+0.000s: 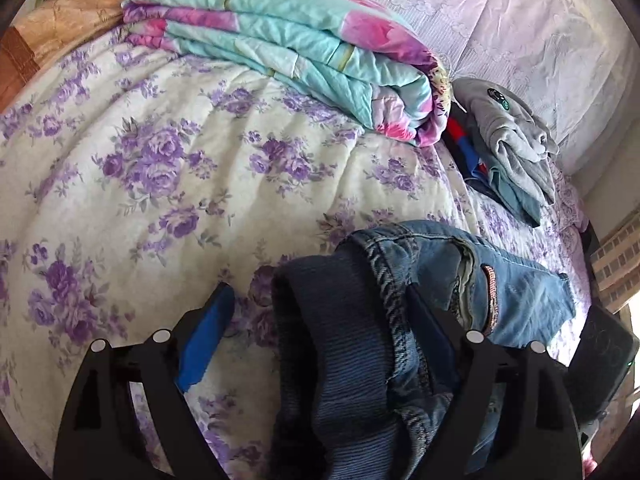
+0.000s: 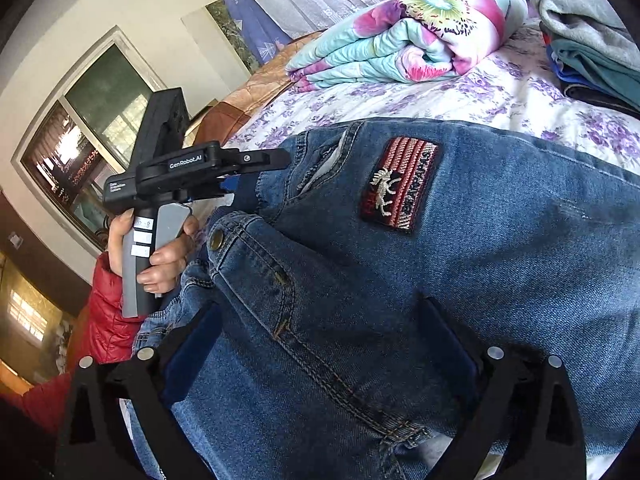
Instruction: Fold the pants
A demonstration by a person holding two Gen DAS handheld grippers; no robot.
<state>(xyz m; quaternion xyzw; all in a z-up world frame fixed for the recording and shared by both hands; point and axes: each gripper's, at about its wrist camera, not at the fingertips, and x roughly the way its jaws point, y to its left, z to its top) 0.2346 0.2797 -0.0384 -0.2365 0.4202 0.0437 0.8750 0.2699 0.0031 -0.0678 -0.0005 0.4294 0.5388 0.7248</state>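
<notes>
A: How is the scene laid out?

B: A bed with a lilac-flowered cover is used as the work surface. A folded quilt and a heap of clothes are kept at the far side, probably so the near part is left free. The jeans are bunched at the near edge, waistband up, embroidered patch showing.

A: And the tongs?

B: The left tongs are spread wide. Ribbed waistband lies between them against the right finger; no pinch can be seen. The right tongs are released and fully spread, denim under them. Nothing appears folded yet.
</notes>
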